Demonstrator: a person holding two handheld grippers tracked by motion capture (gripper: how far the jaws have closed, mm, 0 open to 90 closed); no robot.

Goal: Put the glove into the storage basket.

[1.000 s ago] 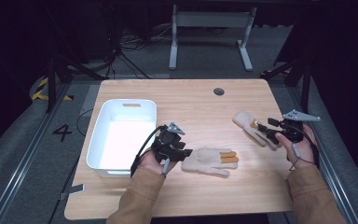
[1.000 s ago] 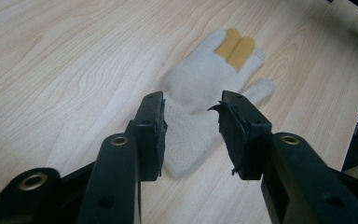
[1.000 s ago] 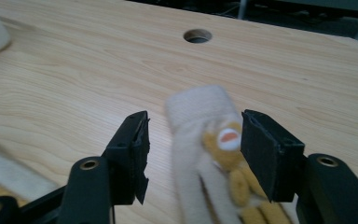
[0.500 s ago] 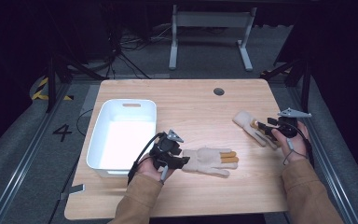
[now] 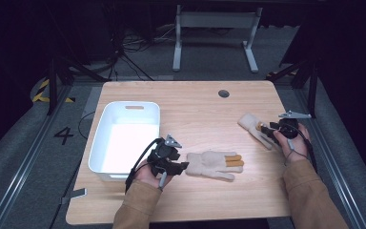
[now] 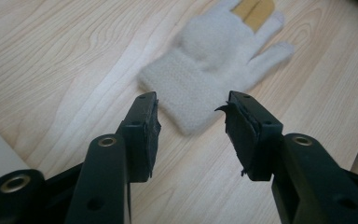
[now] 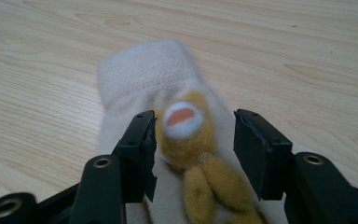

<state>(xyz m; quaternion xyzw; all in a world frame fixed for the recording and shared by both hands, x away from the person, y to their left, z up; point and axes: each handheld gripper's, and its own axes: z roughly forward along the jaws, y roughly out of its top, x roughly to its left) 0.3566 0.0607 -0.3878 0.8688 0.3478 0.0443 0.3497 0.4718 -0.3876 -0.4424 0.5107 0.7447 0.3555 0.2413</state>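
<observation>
Down on the wooden table (image 5: 195, 114), two cream gloves lay well apart. The left gripper (image 5: 175, 167) hovered just beside the cuff of the nearer glove (image 5: 214, 164), which lay flat near the front edge with two orange fingers pointing away from the hand. In the left gripper view its jaws stood apart, having just been opening, with the cuff edge (image 6: 186, 116) ahead of the tips and nothing between them. The right gripper (image 5: 270, 130) sat over the second glove (image 5: 251, 123) near the table's right edge. In the right gripper view its jaws had just been closing and flanked that glove's mustard-coloured patch (image 7: 186, 135); a gap showed on the right side, so the pads did not press it. A white bin (image 5: 100, 152) stood to the left of the left hand.
</observation>
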